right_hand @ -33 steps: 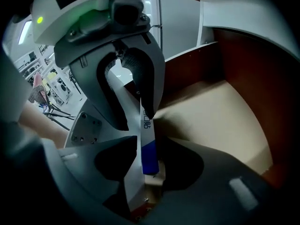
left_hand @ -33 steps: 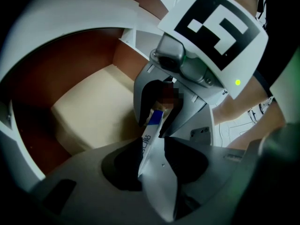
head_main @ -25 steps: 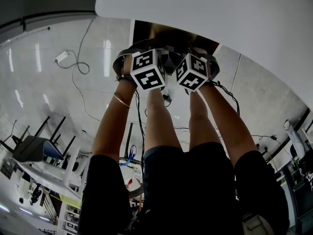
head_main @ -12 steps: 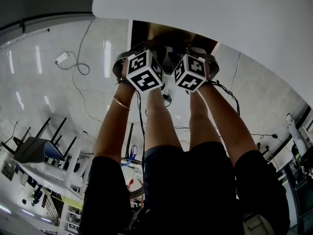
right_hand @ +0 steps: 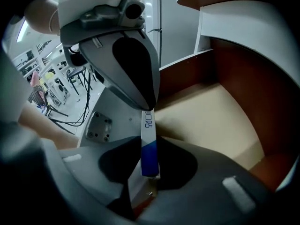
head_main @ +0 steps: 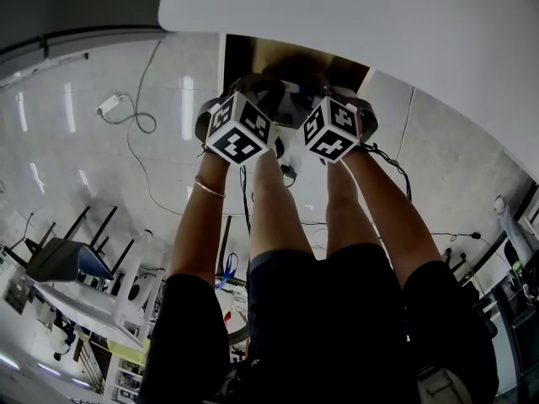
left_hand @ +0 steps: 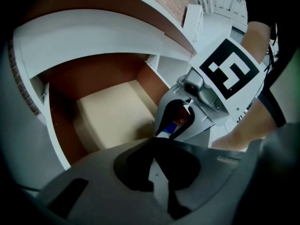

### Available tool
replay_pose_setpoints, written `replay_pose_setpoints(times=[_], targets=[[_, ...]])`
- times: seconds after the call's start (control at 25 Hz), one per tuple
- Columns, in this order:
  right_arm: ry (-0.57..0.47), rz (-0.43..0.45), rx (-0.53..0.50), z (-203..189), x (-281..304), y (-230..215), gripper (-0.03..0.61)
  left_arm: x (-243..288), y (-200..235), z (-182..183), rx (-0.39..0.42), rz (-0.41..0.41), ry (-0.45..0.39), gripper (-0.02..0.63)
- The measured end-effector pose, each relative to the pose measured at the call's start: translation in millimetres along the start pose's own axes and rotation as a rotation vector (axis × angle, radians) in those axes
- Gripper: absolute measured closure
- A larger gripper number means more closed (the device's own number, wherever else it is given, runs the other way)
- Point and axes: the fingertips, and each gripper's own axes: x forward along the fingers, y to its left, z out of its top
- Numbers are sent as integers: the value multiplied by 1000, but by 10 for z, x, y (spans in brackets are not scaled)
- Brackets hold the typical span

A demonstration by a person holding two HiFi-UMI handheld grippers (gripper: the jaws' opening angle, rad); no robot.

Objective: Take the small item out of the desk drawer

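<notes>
Head view: two tongs, left tongs (head_main: 261, 95) and right tongs (head_main: 324, 99), side by side at the mouth of one open drawer (head_main: 290, 57) under the white bench (head_main: 379, 23)

Left gripper view: left tongs (left_hand: 157, 163) clenched, nothing between them. Right tongs (left_hand: 180, 118) just beside, over the drawer (left_hand: 112, 111), item (left_hand: 174, 125) between their tips

Right gripper view: right tongs (right_hand: 149, 172) grasp one item (right_hand: 147, 144), out of the drawer (right_hand: 211, 121): thin flat strip, edge-on, white upper part with blue print, blue lower part. Top end just beside left tongs (right_hand: 149, 102) tip
</notes>
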Motion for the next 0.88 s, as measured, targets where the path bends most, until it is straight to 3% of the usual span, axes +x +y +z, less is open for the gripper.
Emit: replay_pose_setpoints(times=[0.88], targets=[[-90,-57,118,-31,-546,40,471,-491,-124,177,-164,148,-149,615]])
